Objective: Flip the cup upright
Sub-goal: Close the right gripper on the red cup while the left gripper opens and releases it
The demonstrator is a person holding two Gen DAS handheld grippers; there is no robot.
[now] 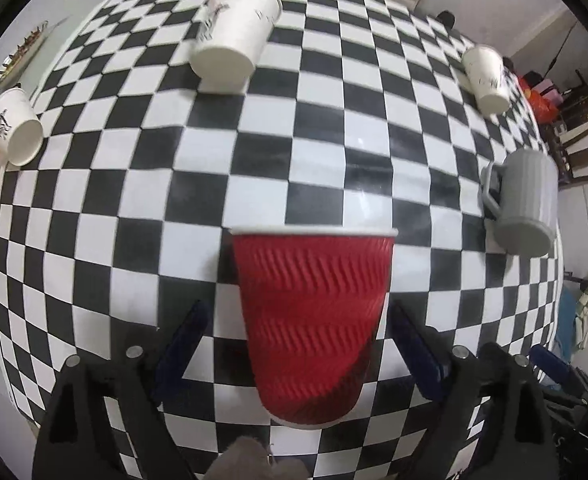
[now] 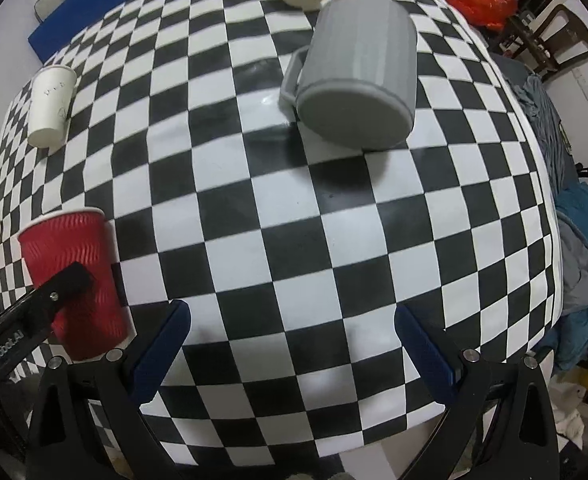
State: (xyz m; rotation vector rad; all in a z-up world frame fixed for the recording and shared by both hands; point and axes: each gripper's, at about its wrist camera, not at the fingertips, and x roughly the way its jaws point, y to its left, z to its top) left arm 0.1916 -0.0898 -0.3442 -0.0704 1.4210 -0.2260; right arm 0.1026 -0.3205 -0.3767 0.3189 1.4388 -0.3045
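Observation:
A red ribbed paper cup [image 1: 309, 320] stands mouth-down on the checkered table [image 1: 294, 152], its base toward the camera. My left gripper [image 1: 299, 320] is open, its blue fingers either side of the cup with gaps on both sides. In the right wrist view the same red cup [image 2: 74, 276] sits at the far left with the left gripper's black finger [image 2: 68, 280] in front of it. My right gripper [image 2: 294, 324] is open and empty above bare table. A grey mug [image 2: 357, 76] stands upside down ahead of it.
Three white paper cups stand upside down: one at the back [image 1: 234, 36], one at the left edge [image 1: 14, 128], one at the right back [image 1: 487, 78]. The grey mug [image 1: 523, 200] is near the right table edge. Chairs and clutter lie beyond the table.

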